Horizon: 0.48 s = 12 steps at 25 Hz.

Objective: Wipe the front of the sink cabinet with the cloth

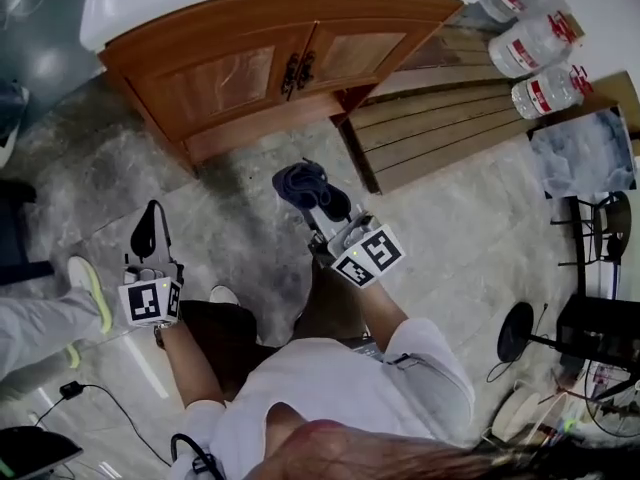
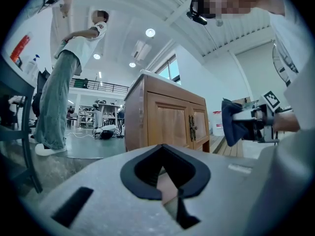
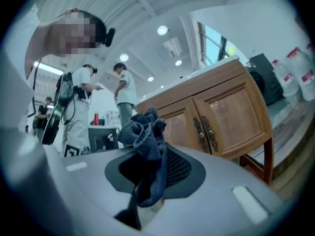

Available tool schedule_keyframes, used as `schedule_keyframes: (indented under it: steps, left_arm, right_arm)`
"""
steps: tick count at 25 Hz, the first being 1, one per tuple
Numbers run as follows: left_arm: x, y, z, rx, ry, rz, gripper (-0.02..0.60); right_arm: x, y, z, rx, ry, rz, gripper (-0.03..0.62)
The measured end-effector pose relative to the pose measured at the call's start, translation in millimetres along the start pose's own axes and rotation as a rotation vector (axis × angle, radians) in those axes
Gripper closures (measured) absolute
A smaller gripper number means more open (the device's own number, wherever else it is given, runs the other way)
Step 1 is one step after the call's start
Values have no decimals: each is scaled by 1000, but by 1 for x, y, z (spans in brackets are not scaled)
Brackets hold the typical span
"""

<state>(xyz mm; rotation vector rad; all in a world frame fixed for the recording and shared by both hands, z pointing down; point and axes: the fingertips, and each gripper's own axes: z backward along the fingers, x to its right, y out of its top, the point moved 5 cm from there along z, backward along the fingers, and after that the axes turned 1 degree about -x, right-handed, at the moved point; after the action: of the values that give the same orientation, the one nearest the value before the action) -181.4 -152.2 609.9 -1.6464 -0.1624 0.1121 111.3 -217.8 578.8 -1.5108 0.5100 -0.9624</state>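
Setting was a large indoor hall used as a test space. It had a high white ceiling with round lights (image 2: 150, 32) and a railed mezzanine (image 2: 98, 86). A loose cable (image 1: 72, 390) lay on the floor. The sink cabinet (image 1: 280, 68) stood free of any wall, and a person (image 2: 64, 77) stood by.

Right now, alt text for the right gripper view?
The right gripper holds a bunched dark blue cloth in its jaws, with the wooden sink cabinet, both doors shut, beyond it. People stand in the background under ceiling lights.

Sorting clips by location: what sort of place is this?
Likely a lab or workshop hall, not a home: the sink cabinet stands alone on open floor, large water bottles lie nearby, and ceiling lights sit high overhead.
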Motion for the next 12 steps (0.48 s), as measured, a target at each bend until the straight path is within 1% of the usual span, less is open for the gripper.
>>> schedule_keyframes:
  steps: [1, 3, 6, 9, 10, 12]
  left_arm:
    - [-1, 0, 0, -1, 2, 7, 577]
    - [-1, -1, -1, 0, 0, 16, 577]
    - [4, -4, -3, -2, -15, 29, 577]
    - [14, -2, -5, -12, -49, 90, 575]
    - [19, 3, -7, -24, -70, 92, 577]
    - [27, 31, -12, -46, -115, 38, 576]
  right_arm:
    - [-12, -5, -1, -44, 18, 40, 503]
    - [-25, -11, 1, -99, 26, 99, 503]
    - [-19, -13, 7, -137, -6, 131, 503]
    - [-9, -4, 12, -159, -51, 158, 503]
    - [-8, 3, 12, -165, -67, 164, 503]
    - [-9, 26, 6, -171, -95, 159, 503]
